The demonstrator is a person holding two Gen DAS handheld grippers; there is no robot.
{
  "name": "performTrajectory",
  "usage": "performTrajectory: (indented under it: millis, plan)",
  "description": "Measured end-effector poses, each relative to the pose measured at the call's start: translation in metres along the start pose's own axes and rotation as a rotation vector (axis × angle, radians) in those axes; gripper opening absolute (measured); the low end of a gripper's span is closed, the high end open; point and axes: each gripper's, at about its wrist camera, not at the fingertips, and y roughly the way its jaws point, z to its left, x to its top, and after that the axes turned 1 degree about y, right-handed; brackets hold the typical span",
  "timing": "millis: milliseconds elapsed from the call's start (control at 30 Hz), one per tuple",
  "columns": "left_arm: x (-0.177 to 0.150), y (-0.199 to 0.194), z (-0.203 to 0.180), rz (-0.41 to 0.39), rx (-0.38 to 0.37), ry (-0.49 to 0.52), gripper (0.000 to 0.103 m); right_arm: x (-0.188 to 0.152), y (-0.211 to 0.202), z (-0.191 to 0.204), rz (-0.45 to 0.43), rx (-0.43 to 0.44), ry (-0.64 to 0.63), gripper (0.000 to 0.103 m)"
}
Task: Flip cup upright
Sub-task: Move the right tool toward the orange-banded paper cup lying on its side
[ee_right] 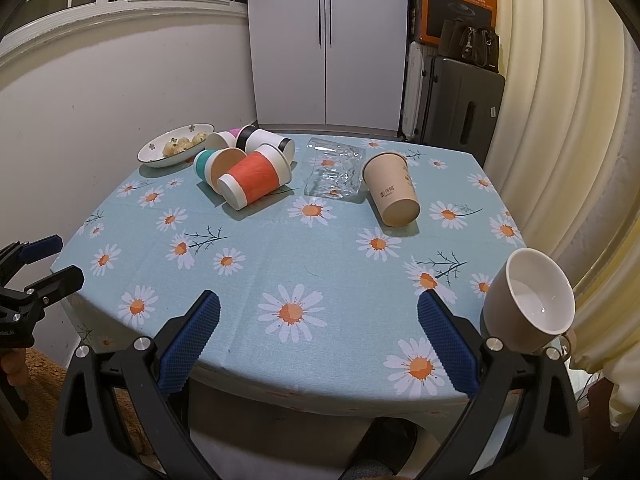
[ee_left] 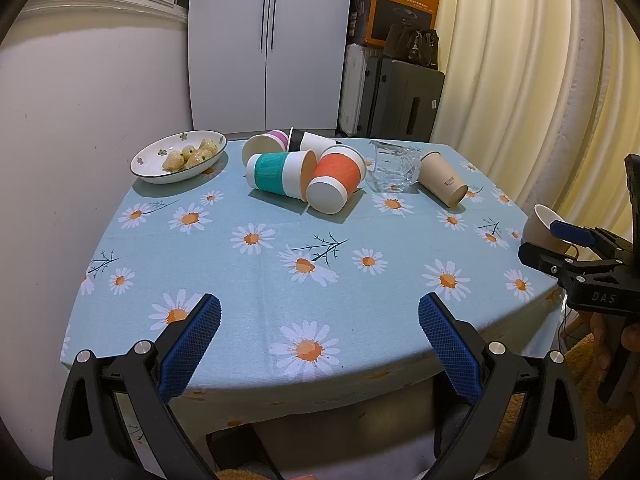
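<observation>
Several cups lie on their sides at the far part of the table: an orange-banded cup, a teal-banded cup, a pink-banded cup, a black-banded cup, a clear glass and a plain tan paper cup. A tan mug lies tilted at the table's right edge, just right of my right gripper. My left gripper and right gripper are both open and empty over the near edge.
A flowered bowl with food sits at the far left. A white fridge, suitcases and a curtain stand behind and to the right. The table drops off at the near edge.
</observation>
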Motion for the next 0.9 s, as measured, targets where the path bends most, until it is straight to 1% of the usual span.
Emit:
performTrajectory:
  millis: [267, 433, 533, 700, 767, 900]
  plan:
    - [0.001, 0.001, -0.001, 0.004, -0.001, 0.002, 0.097, 0.003, 0.001, 0.000, 0.000, -0.006, 0.007, 0.098]
    - [0.003, 0.010, 0.000, 0.033, 0.011, 0.004, 0.097, 0.007, 0.004, -0.005, 0.019, 0.009, 0.029, 0.098]
    - [0.011, 0.016, -0.001, 0.049, -0.001, 0.026, 0.097, 0.015, 0.008, -0.009, 0.025, 0.016, 0.042, 0.098]
    - [0.026, 0.025, -0.003, 0.078, -0.054, 0.047, 0.097, 0.029, 0.013, -0.018, 0.031, 0.042, 0.065, 0.098]
    - [0.032, 0.029, -0.006, 0.083, -0.061, 0.064, 0.097, 0.036, 0.015, -0.021, 0.032, 0.052, 0.073, 0.098]
    - [0.056, 0.045, -0.014, 0.116, -0.111, 0.112, 0.097, 0.053, 0.020, -0.024, 0.027, 0.052, 0.073, 0.098]
